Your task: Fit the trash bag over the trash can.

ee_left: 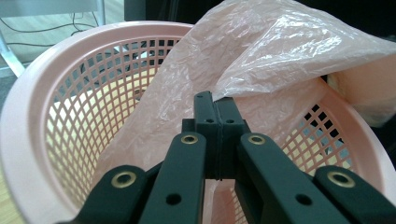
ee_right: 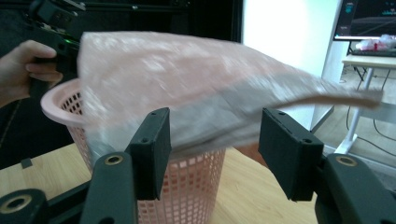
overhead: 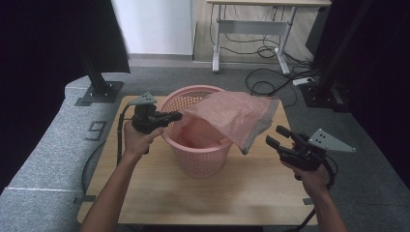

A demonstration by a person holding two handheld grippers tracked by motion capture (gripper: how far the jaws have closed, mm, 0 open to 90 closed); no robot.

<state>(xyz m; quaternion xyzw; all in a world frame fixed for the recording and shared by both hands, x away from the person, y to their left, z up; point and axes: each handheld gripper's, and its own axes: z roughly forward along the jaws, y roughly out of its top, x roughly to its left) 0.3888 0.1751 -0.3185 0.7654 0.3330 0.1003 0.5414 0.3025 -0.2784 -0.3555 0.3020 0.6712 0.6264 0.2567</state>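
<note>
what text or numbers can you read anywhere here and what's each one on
"9": a dark numeral on the grey padded surround left of the wooden table, at.
Monitor in the right gripper view: lines on the screen, too small and blurred to read.
Pink basket, pink plastic bag, both grippers: no lettering visible.

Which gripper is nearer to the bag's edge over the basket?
Left. The left gripper is shut on the bag edge at the basket rim; the right gripper is open, just clear of the bag's hanging end.
</note>
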